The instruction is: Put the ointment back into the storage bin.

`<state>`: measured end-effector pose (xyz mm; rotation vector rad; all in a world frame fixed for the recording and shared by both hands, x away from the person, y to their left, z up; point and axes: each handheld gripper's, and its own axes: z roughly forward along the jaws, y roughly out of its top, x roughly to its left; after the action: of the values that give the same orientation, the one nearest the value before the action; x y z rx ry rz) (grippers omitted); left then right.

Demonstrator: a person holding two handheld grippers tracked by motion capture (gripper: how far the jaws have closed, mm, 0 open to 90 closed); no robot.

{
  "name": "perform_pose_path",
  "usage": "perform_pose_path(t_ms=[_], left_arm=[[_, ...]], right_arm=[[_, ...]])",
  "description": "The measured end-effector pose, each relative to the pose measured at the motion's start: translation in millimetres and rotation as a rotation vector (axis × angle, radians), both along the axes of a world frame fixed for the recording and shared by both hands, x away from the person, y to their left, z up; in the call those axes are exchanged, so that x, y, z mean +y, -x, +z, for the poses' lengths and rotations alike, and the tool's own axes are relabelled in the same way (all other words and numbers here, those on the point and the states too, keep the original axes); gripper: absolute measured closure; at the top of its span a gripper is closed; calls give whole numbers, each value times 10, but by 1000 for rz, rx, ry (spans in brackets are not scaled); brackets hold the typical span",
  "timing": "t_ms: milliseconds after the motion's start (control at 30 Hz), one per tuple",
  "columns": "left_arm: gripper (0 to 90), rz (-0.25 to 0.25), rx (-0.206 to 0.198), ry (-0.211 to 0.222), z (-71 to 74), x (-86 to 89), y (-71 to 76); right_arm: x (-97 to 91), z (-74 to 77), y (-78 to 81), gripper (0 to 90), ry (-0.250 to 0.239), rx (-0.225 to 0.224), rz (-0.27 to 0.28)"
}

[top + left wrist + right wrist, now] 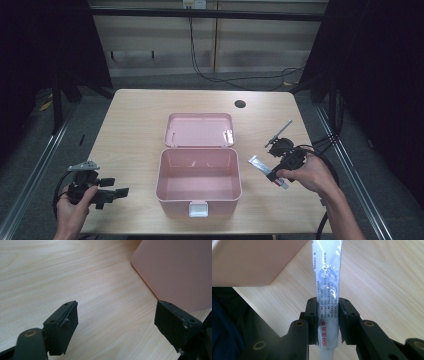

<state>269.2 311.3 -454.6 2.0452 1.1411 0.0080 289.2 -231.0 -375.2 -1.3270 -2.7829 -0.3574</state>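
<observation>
We hold our right tongs [274, 175] to the right of the pink box [198, 181], and their jaws are clamped on a white ointment tube [266, 170]. In the right gripper view the right tongs [327, 322] squeeze the tube [327, 287] near its lower end, one black pad pressed flat on each side, while the longer printed part reaches forward over the worktop [382, 290]. Red characters run along the gripped end. From the high view the tube sits just beside the box's right wall, slanting up and to the left from the jaws; we cannot tell whether its far end touches the wood.

Our left tongs [116, 187] hang at the near left corner of the worktop [135, 120], well apart from the box, pointing toward it. In the left gripper view the left tongs [116, 322] stand wide open with nothing between the pads, bare wood showing in the gap and a corner of the box [175, 272] ahead at the upper right.

The box stands open in the middle of the worktop, its lid [200, 130] laid back behind it, its inside bare.
</observation>
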Motion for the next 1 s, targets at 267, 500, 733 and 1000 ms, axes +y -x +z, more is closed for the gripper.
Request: perform_pose_path(t_ms=[267, 500, 733, 1000], left_arm=[[189, -2, 0, 0, -1, 0, -1], [190, -1, 0, 0, 0, 0, -1], [190, -2, -1, 0, -1, -1, 0], [189, -5, 4, 1, 0, -5, 4]], right_arm=[[-57, 116, 21, 716, -9, -27, -34], [-26, 256, 15, 716, -9, -57, -22], [56, 316, -2, 715, -14, -69, 12], [150, 434, -8, 716, -15, -84, 58]])
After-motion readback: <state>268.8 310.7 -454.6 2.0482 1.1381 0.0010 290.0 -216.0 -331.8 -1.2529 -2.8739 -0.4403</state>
